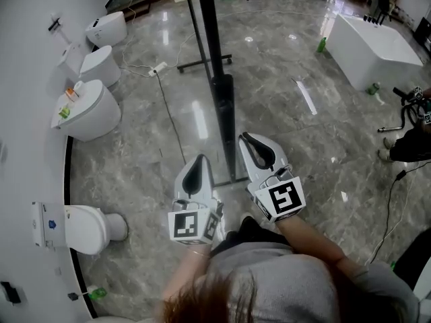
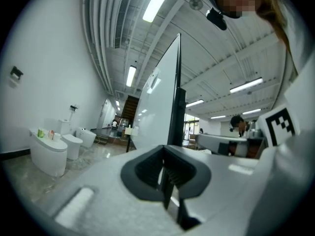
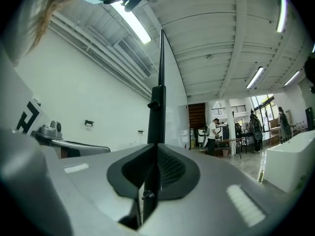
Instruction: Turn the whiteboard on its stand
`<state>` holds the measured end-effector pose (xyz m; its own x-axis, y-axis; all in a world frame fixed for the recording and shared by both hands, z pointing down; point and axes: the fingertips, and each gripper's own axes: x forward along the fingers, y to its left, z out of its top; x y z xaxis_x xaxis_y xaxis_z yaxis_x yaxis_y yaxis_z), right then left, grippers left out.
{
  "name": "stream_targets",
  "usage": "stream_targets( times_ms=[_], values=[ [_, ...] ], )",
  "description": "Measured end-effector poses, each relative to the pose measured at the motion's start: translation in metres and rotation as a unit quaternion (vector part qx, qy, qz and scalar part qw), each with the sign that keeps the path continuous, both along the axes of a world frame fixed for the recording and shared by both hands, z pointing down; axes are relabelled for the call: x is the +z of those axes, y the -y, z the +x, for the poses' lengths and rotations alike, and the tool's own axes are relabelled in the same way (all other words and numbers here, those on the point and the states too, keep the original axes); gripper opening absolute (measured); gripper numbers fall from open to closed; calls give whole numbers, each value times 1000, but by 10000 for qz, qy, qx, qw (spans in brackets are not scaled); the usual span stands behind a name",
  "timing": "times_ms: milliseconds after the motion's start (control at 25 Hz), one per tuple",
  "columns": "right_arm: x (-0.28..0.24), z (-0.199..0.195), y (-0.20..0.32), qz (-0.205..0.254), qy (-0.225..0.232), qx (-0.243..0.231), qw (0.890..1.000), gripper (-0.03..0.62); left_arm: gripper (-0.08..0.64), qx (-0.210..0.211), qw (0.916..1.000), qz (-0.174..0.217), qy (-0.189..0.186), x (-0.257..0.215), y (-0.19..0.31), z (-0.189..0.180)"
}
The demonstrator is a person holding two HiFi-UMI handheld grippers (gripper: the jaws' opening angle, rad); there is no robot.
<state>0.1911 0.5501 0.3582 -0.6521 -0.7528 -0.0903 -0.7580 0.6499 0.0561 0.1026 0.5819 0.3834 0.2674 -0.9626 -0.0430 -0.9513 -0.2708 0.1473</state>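
The whiteboard [image 1: 206,19] stands edge-on in front of me in the head view, a thin black-framed panel on a black post with a floor foot [image 1: 202,62]. My left gripper [image 1: 199,159] is just left of the post, jaws together with nothing between them. My right gripper [image 1: 248,137] is just right of it, jaws also together. In the left gripper view the white panel [image 2: 157,107] and its black edge rise ahead of the left gripper [image 2: 165,173]. In the right gripper view the post [image 3: 157,112] stands straight ahead of the right gripper [image 3: 150,173]; I cannot see either gripper touching it.
White toilets [image 1: 87,110] line the left wall, another [image 1: 84,227] nearer me. A white bathtub [image 1: 374,46] sits at the back right. A cable [image 1: 168,113] runs across the grey tile floor. A person's legs [image 1: 411,143] show at the right edge.
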Motion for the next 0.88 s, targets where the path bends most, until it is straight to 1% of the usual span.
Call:
stream_targets(
  times_ms=[40,80,320,440,640,800,880],
  values=[
    [1,2,-1,0,13,-15,10000,-3,-2,10,10000,-4,20,2,1,3],
    [1,5,0,-3,40,-22,10000,-5,-2,7,10000,-4,31,2,2,5],
    [0,14,8,-86,245,-56,9996,-5,-2,-111,9998,93,111,-1,7,2],
    [9,14,12,-166,246,-169,9994,-6,-2,-175,9997,94,148,6,6,2],
    [17,16,7,-253,226,-313,9989,-5,-2,-209,9998,33,30,11,-3,5],
    [22,24,1,-364,237,-283,9987,-5,-2,-206,9998,53,55,12,-13,7],
    [21,29,-4,-342,232,-232,9989,-5,-2,-150,9998,52,77,12,-20,11]
  ],
)
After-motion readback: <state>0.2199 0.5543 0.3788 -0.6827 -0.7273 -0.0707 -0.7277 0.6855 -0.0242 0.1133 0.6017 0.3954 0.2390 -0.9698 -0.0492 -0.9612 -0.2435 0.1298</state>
